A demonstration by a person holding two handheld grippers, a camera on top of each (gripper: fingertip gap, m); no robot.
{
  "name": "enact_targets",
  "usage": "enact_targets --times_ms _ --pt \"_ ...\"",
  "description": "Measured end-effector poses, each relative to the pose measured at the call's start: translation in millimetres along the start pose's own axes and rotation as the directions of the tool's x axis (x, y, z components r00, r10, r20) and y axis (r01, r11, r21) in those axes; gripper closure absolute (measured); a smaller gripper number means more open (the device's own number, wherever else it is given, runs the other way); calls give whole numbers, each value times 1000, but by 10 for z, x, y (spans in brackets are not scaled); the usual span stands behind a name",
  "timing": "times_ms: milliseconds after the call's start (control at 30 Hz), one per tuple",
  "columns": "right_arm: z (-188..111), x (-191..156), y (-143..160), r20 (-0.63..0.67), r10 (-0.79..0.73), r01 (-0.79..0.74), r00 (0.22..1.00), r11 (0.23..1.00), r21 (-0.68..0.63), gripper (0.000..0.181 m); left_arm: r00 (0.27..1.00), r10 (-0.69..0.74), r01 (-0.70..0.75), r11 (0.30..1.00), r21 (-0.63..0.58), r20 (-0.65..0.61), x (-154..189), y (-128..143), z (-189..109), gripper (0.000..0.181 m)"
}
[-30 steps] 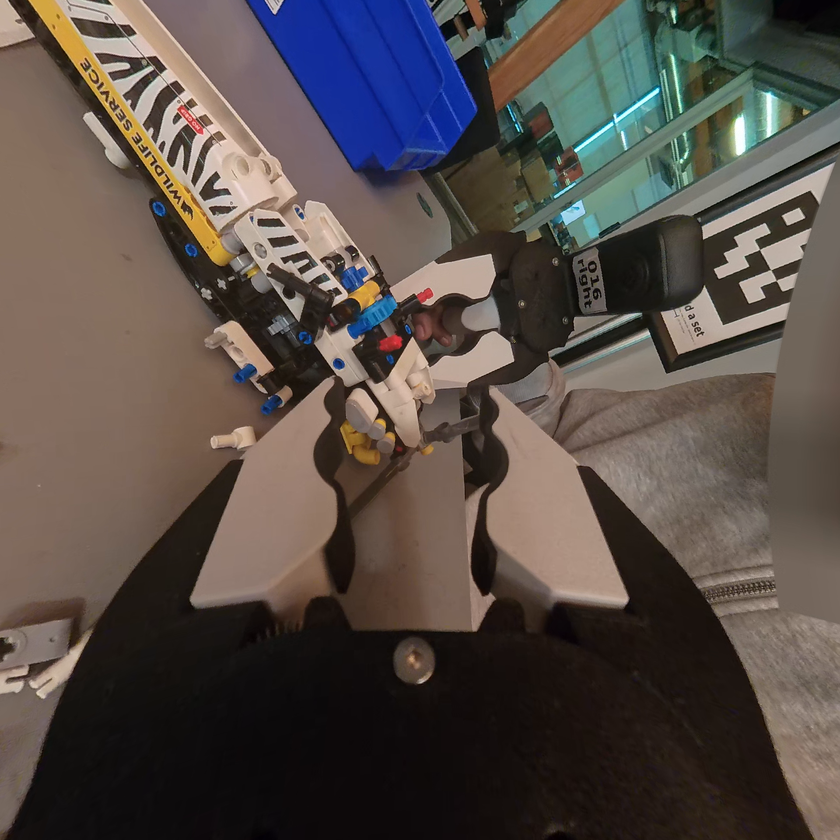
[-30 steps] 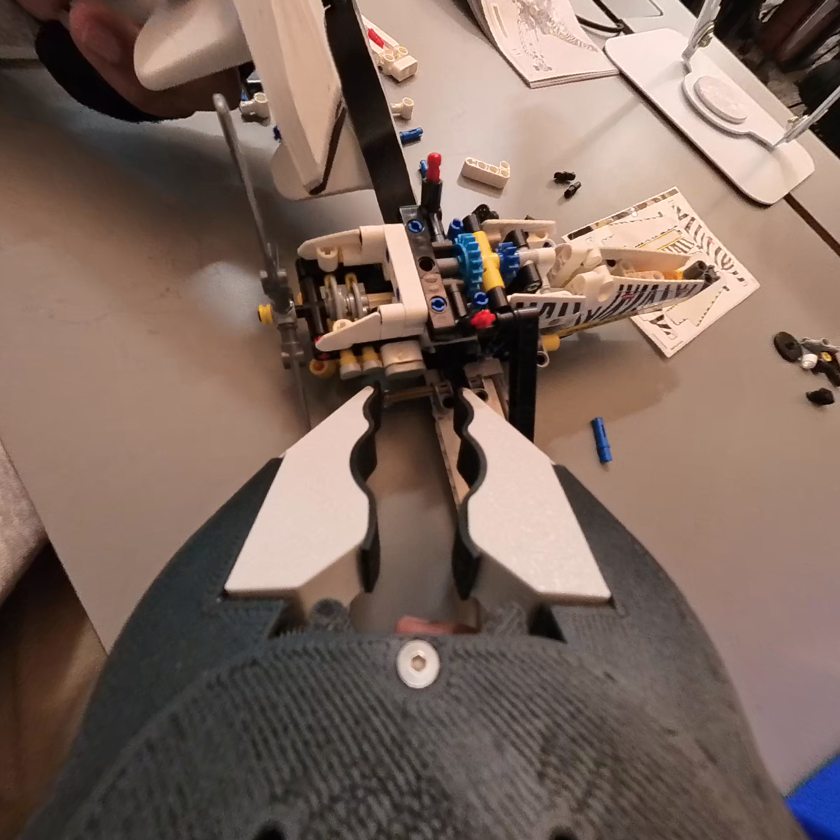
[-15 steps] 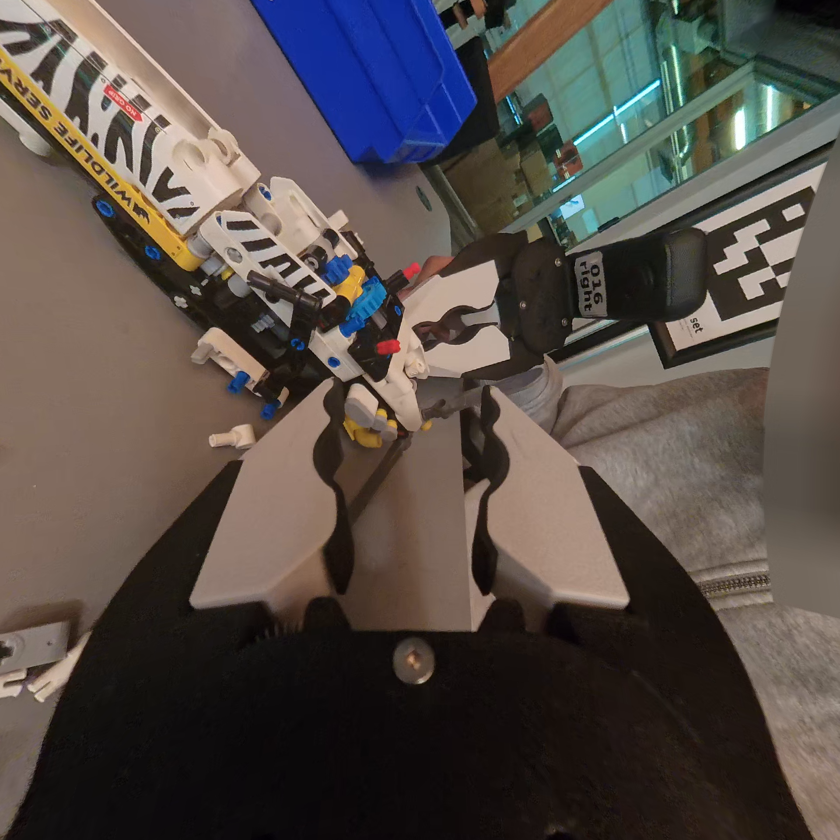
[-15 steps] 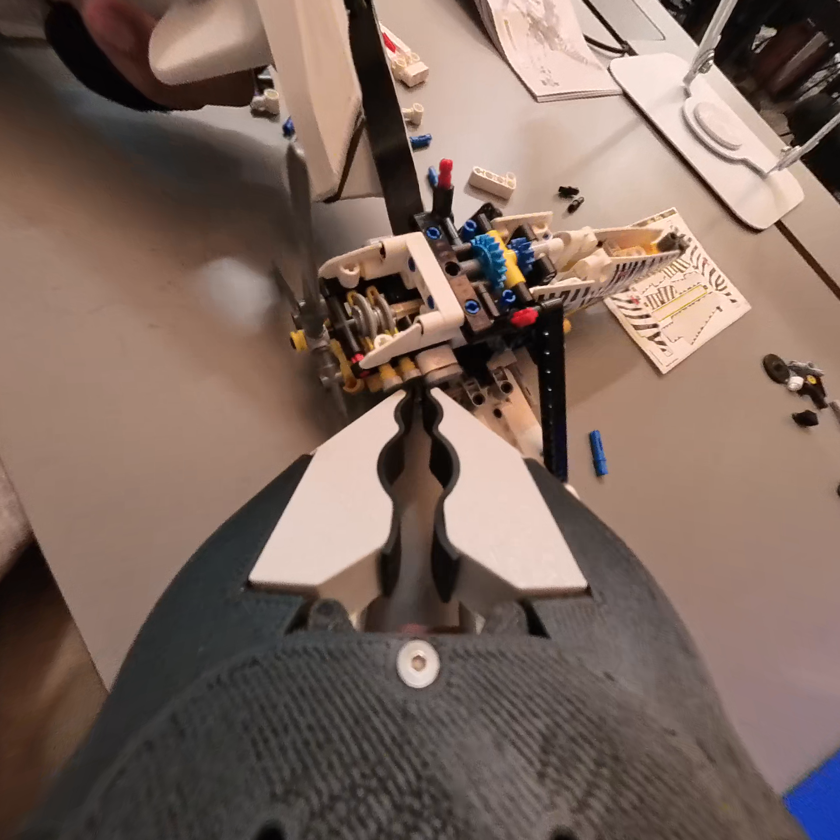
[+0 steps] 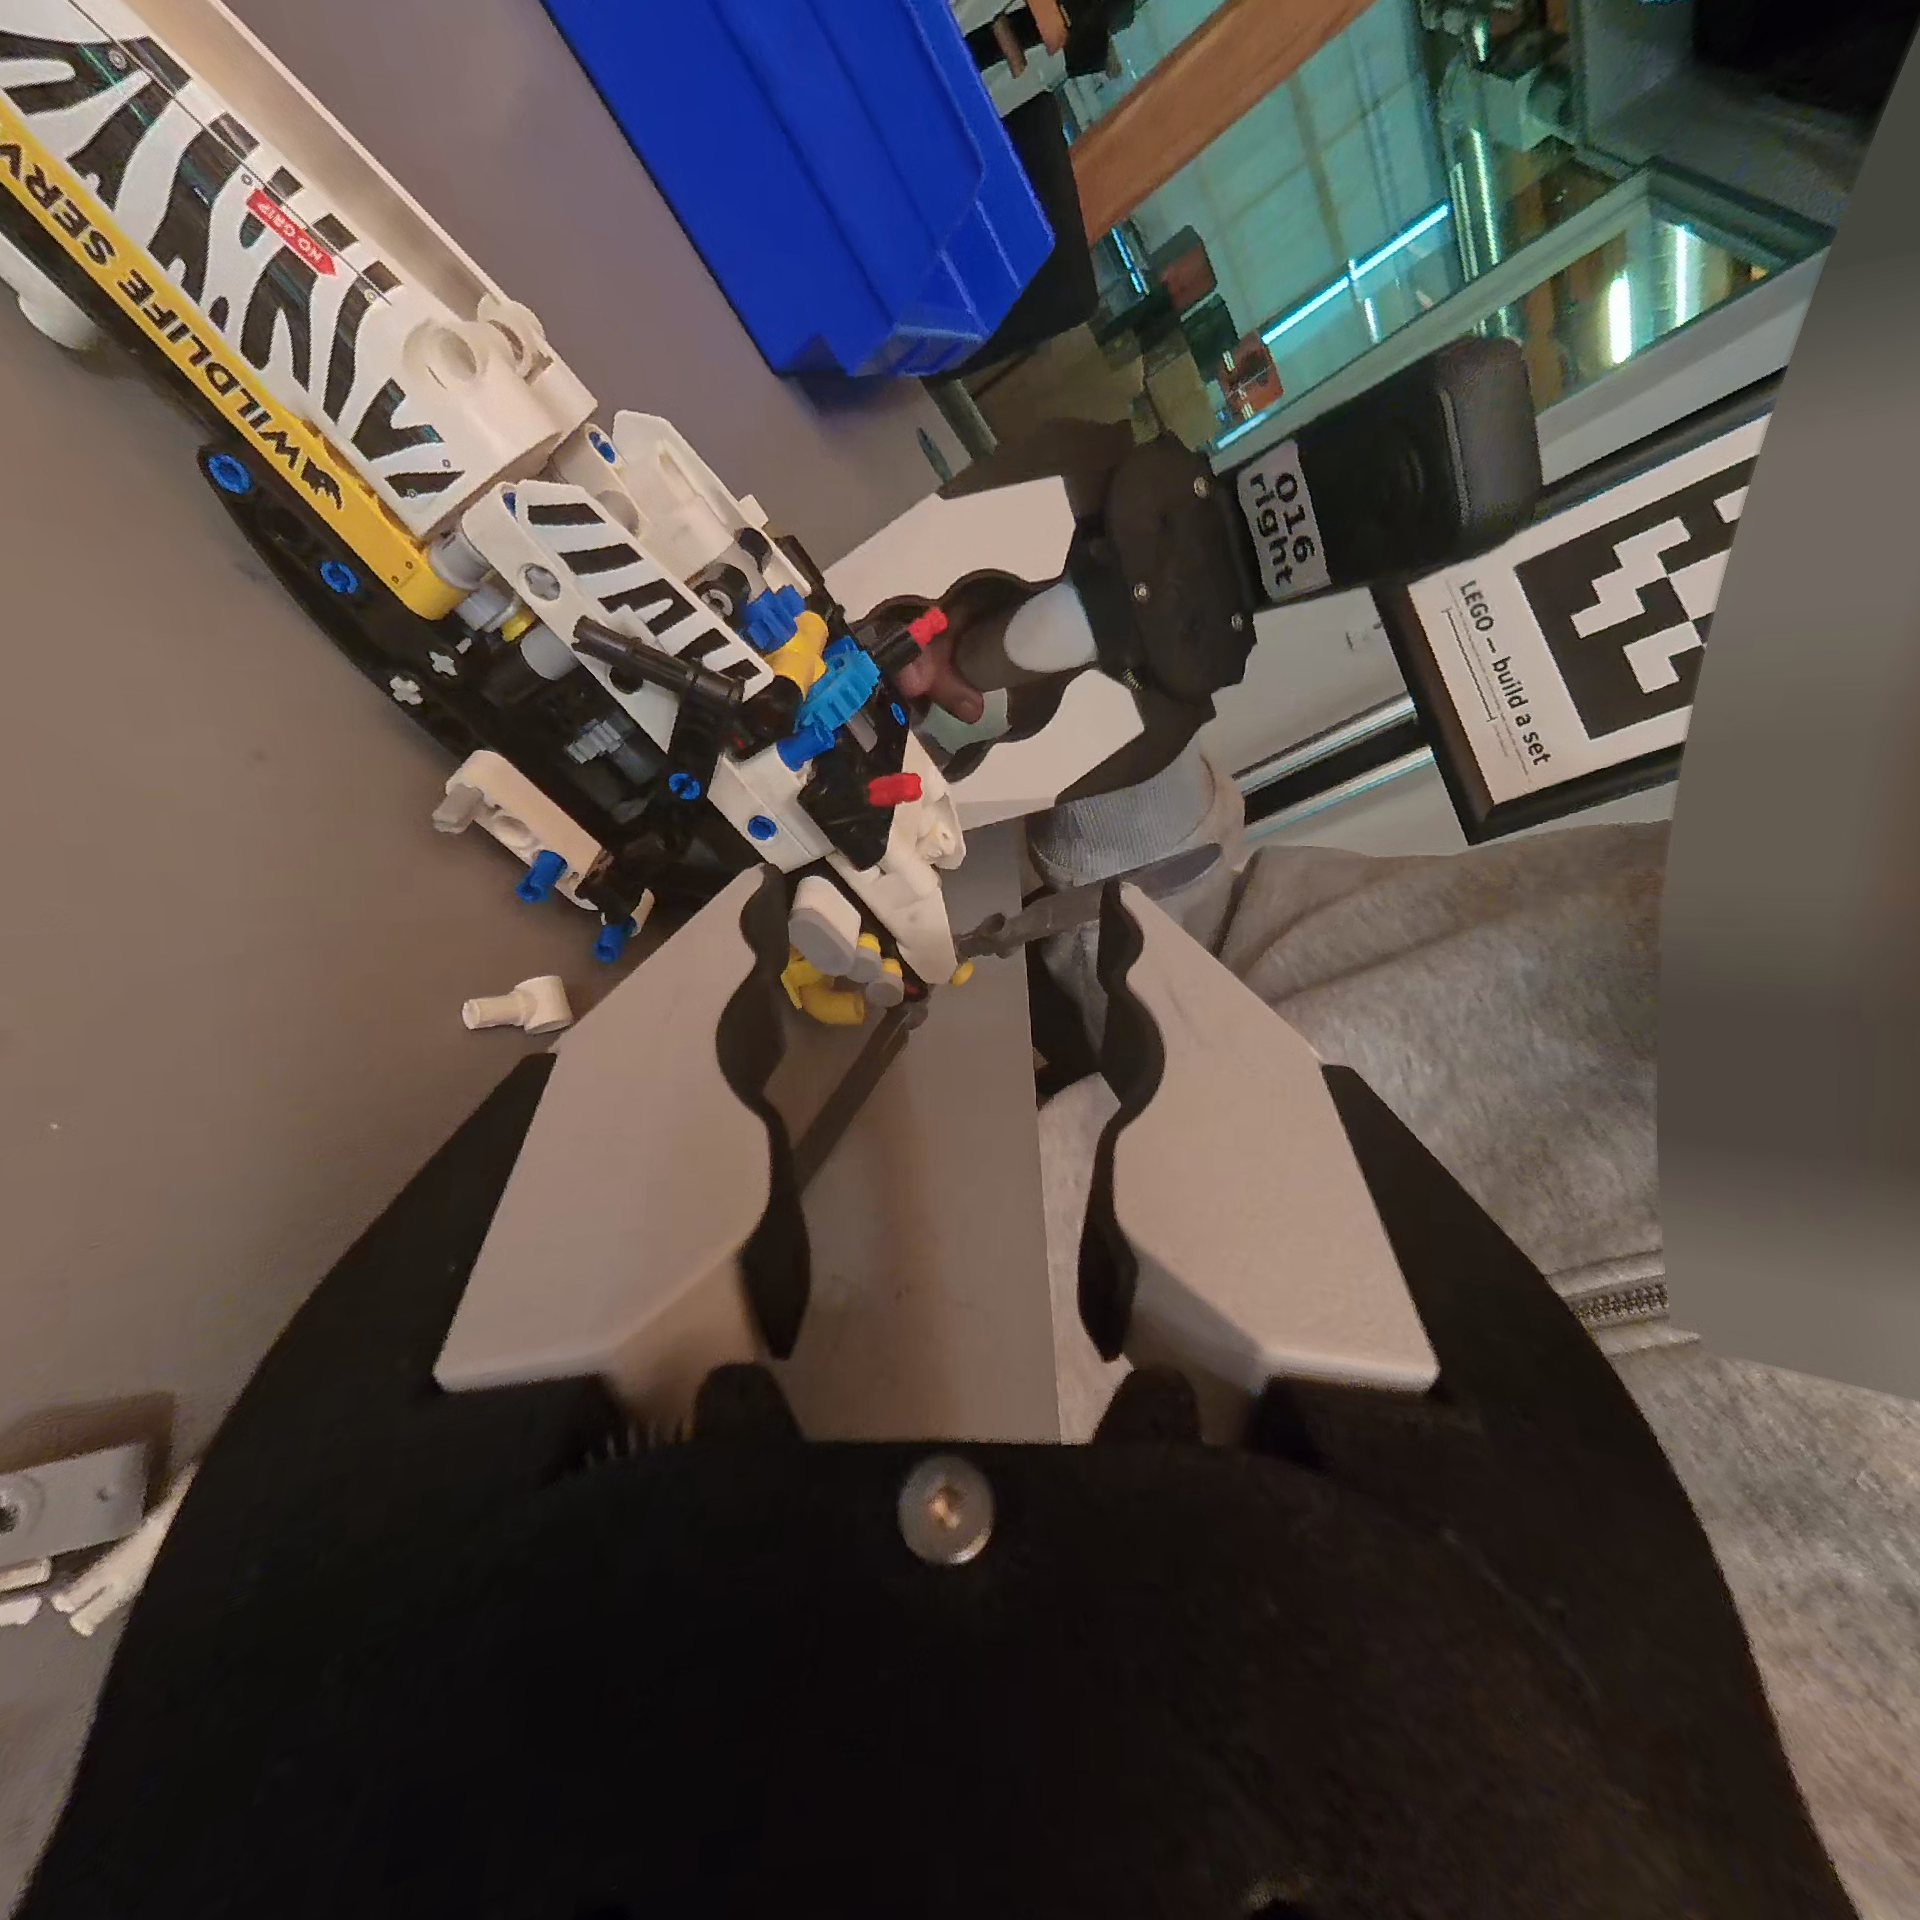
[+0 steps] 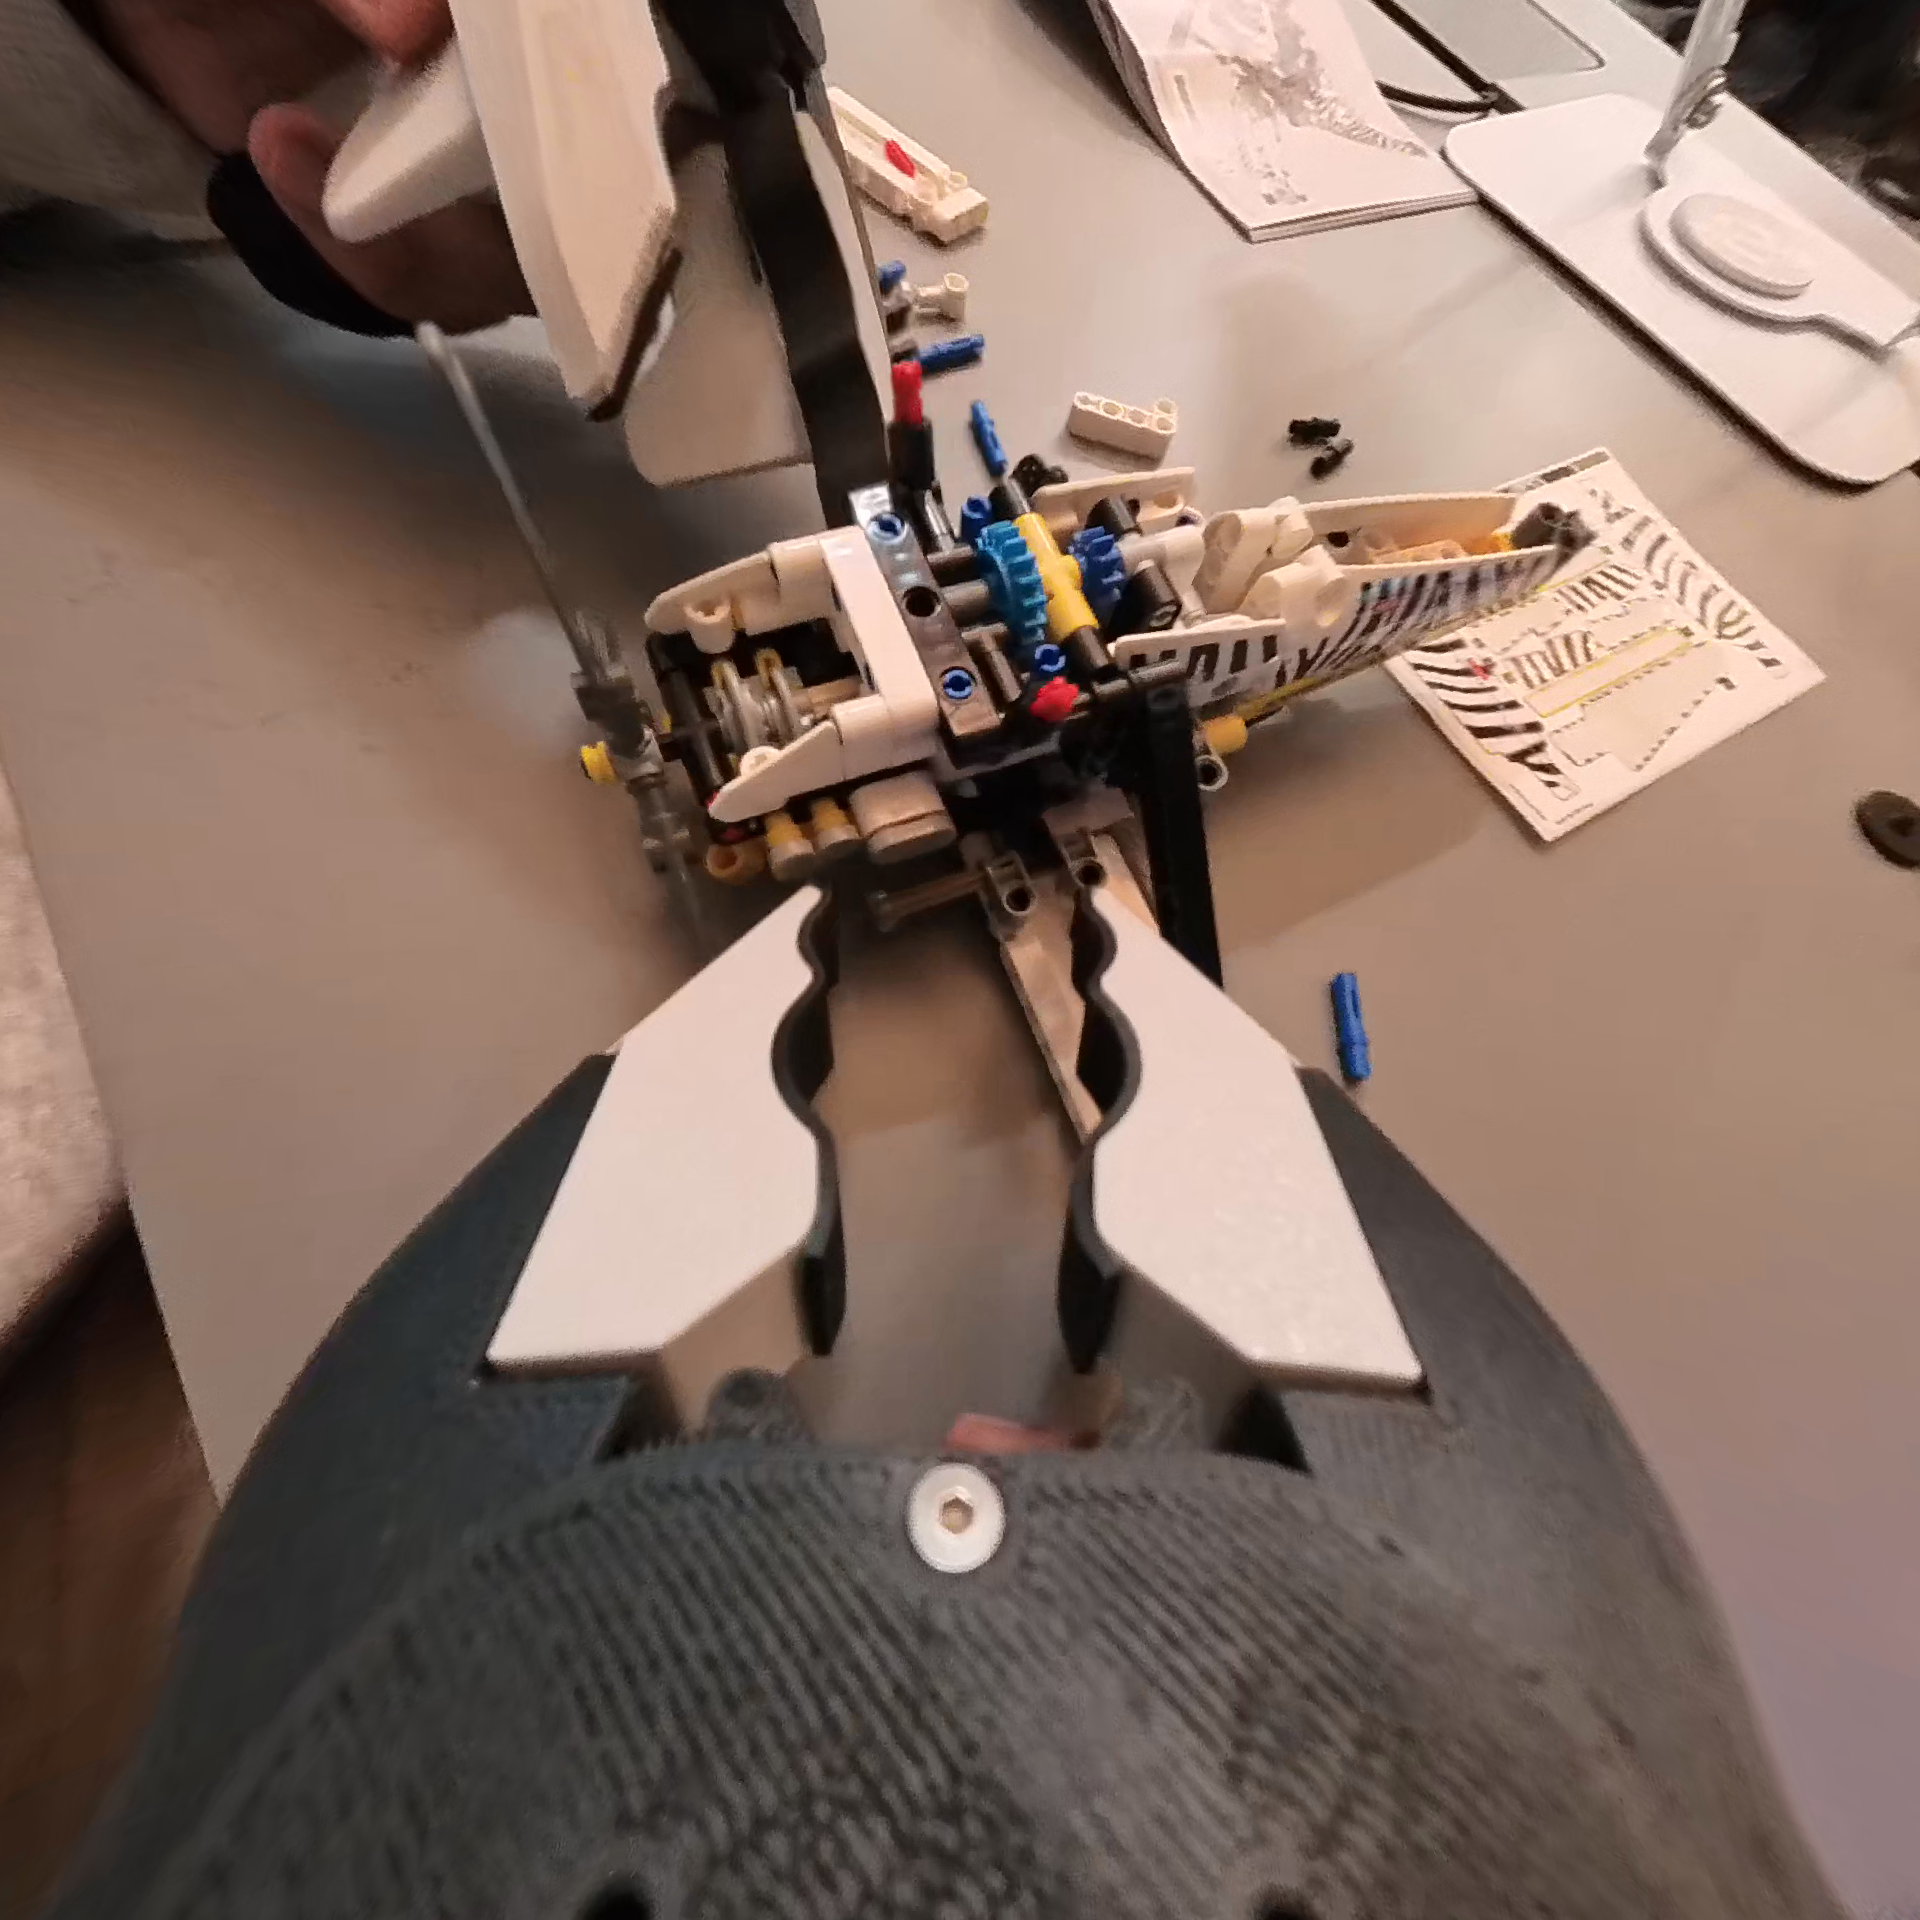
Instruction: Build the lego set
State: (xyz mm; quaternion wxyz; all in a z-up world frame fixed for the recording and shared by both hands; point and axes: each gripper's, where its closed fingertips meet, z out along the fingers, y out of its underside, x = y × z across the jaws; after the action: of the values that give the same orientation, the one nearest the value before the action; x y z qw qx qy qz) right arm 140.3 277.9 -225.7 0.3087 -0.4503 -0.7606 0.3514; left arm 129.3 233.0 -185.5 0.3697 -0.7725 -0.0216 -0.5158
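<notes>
Left tool (image 5: 925, 914) and right tool (image 6: 961, 925) both gape, empty, flanking one zebra-striped model (image 6: 935, 665); one blue bin (image 5: 831, 177).

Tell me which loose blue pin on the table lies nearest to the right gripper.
The blue pin lying alone just right of the right gripper. The other blue pins lie far beyond the lego model, near the white parts.

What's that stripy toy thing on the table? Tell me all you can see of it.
It is a half-built plastic brick model, long and narrow, lying on the grey table. White panels with black zebra stripes and a yellow band form its tail end. The open middle shows blue gears, a yellow piece, red pins and black beams. A thin grey blade sticks out at its nose. Both open grippers sit close by it.
</notes>
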Motion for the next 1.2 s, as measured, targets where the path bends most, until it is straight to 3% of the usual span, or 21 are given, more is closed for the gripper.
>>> enact_targets --times_ms 300,767,1200 --pt "59 -7 43 49 -22 24 999 999 -34 148 1000 -16 16 1000 -3 -22 -9 6 5 124" --pt "53 -20 74 72 -122 125 990 991 -44 149 1000 -19 19 1000 -9 -24 -20 13 14 127" --pt "51 -21 74 103 -125 128 987 991 -24 150 1000 -21 21 1000 -8 -17 -38 8 23 129"
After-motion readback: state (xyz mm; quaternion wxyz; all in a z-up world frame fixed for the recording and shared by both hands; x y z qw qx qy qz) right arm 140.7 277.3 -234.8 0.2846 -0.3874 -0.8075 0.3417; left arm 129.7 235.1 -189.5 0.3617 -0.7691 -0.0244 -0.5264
